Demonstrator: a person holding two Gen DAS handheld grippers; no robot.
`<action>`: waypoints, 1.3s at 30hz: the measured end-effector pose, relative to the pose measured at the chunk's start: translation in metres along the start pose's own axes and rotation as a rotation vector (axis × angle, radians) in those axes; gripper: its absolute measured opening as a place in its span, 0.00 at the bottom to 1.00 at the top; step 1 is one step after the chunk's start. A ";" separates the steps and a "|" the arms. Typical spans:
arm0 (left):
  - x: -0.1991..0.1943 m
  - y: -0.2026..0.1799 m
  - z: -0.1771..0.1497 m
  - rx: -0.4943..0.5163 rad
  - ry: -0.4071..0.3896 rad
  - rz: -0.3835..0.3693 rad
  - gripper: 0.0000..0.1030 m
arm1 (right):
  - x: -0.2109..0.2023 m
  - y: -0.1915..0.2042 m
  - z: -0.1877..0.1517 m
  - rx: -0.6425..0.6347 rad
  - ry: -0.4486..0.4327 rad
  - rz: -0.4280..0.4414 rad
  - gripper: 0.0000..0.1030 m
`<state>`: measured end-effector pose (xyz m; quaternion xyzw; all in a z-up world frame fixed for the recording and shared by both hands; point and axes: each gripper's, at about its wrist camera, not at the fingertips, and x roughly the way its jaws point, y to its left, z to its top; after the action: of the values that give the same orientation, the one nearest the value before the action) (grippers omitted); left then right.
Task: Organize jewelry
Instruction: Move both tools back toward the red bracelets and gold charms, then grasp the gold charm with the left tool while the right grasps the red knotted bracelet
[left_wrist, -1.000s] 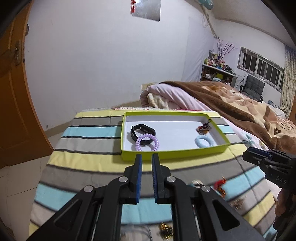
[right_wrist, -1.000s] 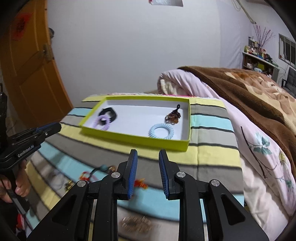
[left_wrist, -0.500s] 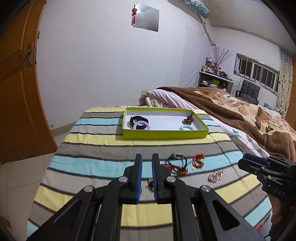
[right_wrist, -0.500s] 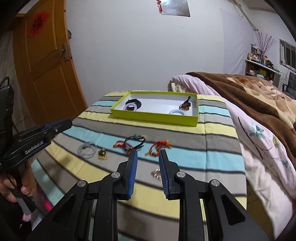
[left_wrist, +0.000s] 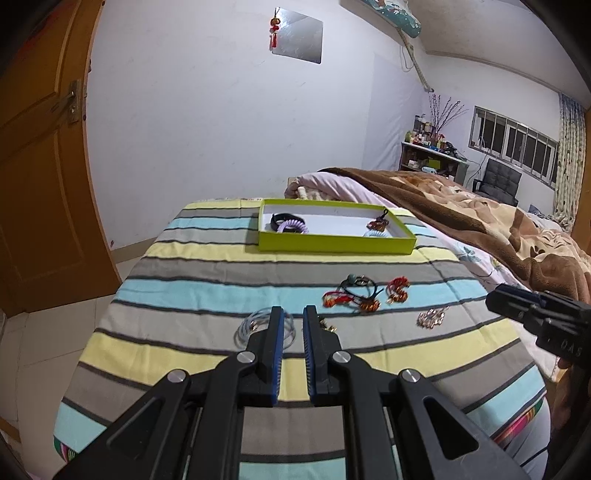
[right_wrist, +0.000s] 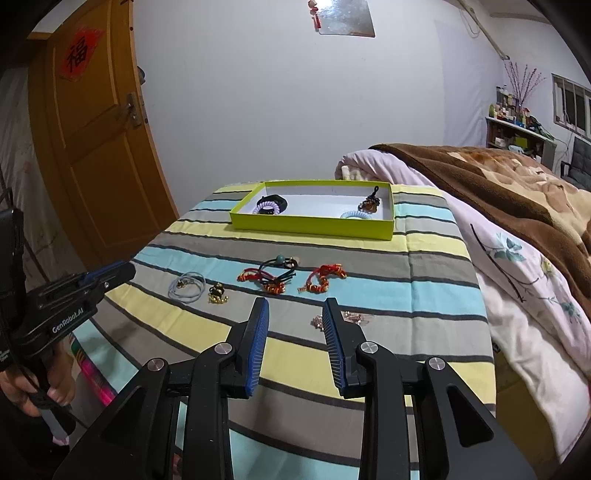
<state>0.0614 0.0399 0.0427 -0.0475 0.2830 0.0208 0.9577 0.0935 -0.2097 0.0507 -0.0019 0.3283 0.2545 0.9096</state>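
A lime-green tray (right_wrist: 314, 227) sits at the far end of the striped cloth and holds a black band (right_wrist: 276, 201), a lilac spiral tie (right_wrist: 266, 209), a pale blue spiral tie (right_wrist: 355, 215) and a brown beaded piece (right_wrist: 370, 204). Loose on the cloth lie a thin grey-blue tie loop (right_wrist: 186, 286), a gold charm (right_wrist: 218, 293), a black tie with a teal bead (right_wrist: 277, 264), two red bracelets (right_wrist: 323, 278) and a rose-gold piece (right_wrist: 351, 316). My right gripper (right_wrist: 295, 306) hovers just before the rose-gold piece, its jaws opening wide and empty. My left gripper (left_wrist: 293, 314) hangs over the grey-blue loop (left_wrist: 264, 328), its jaws a narrow gap apart with nothing between them.
The cloth-covered table (left_wrist: 207, 291) drops off at its left and near edges. A bed with a brown blanket (right_wrist: 517, 184) presses against its right side. An orange door (right_wrist: 92, 155) stands at the left. A hand (right_wrist: 40, 391) holds the left gripper's handle.
Both grippers have drawn back from the tray, which now looks small and far, and the loose jewelry has come into view. The right jaws have spread wider.
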 end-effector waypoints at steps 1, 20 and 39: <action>0.000 0.002 -0.001 -0.004 0.004 -0.001 0.11 | 0.001 -0.001 -0.001 0.001 0.004 0.002 0.30; 0.035 0.023 -0.013 -0.037 0.087 0.025 0.25 | 0.032 -0.009 -0.005 0.017 0.064 0.000 0.30; 0.087 -0.020 -0.004 0.005 0.195 -0.123 0.26 | 0.093 -0.026 0.013 0.032 0.156 -0.018 0.30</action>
<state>0.1340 0.0207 -0.0063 -0.0644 0.3715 -0.0436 0.9252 0.1739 -0.1869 0.0015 -0.0101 0.4021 0.2400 0.8836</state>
